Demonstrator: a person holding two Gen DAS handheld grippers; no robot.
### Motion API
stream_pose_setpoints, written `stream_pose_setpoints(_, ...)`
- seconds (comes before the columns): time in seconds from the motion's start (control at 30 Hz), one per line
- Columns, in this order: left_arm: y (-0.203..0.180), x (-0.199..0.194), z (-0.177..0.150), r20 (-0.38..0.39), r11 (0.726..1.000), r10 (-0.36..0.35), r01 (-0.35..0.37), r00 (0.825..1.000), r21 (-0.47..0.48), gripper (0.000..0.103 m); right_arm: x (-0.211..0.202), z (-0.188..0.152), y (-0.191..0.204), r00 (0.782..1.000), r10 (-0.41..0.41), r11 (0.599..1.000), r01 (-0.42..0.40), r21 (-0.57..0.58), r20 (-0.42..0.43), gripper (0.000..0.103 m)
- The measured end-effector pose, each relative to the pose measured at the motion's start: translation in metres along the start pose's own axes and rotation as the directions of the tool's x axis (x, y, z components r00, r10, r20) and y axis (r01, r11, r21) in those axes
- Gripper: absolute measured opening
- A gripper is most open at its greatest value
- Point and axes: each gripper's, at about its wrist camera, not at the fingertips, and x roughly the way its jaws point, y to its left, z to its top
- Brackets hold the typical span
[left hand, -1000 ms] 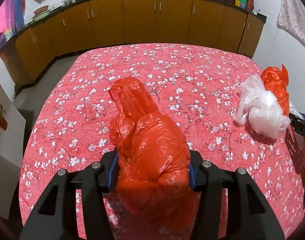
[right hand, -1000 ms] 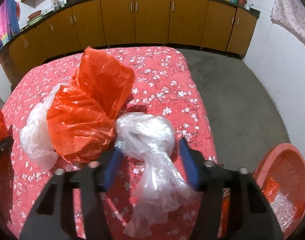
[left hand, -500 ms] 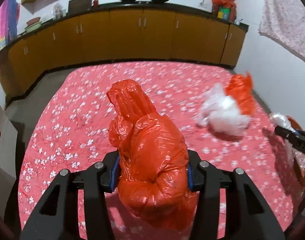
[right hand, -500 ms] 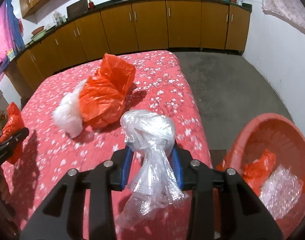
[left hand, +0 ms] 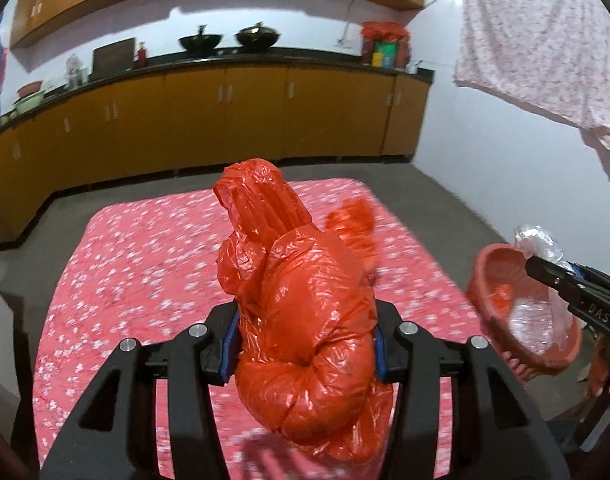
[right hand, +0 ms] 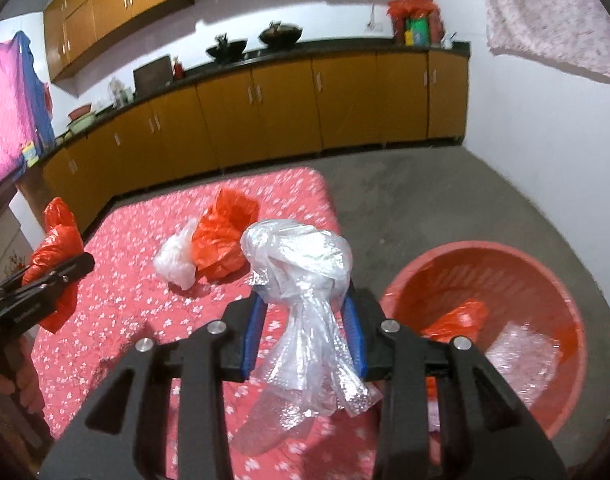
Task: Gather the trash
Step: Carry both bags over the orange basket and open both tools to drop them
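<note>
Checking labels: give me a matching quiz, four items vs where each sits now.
Items:
1. crumpled orange bag
2. clear plastic bag
3. bubble wrap
4. orange-and-white bag pile

Places:
A. in the red basket
B. in the left gripper
C. on the floral cloth
D. in the right gripper

Pairs: 1-B, 2-D, 3-A, 4-C

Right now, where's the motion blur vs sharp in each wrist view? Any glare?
Left wrist view: floral cloth and far orange bag smeared, held orange bag sharp with glossy highlights. Right wrist view: held clear plastic bag sharp and glinting, basket and cabinets soft; both barrel-distorted with dark corners.
</note>
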Motion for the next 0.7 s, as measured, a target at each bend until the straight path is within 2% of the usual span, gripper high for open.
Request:
stream_pose_setpoints(0.2, -0.042, -0.002, 0.005, 0.017, 0.995, -0.087, 0.087, 0.996, 0.041, 0.050, -0.038, -0.006, -0.023, 0.996, -0.050, 0.998, 0.048, 0.031, 0.074, 0.036)
stream_pose_setpoints(0.4, -0.080, -0.004, 0.006, 0.021, 0.983, -0.165, 0.163, 0.986, 0.082, 0.050, -0.065, -0.017, -0.050, 0.982, -0.134, 0.989, 0.124, 0.082, 0.130, 0.036)
stream_pose_setpoints(0.7, -0.122, 0.004, 0.006, 0.003, 0.961, -0.245, 0.242, 0.970, 0.135, 0.050, -0.086, -0.039, -0.082, 0.962, -0.226, 0.968, 0.203, 0.150, 0.155, 0.036)
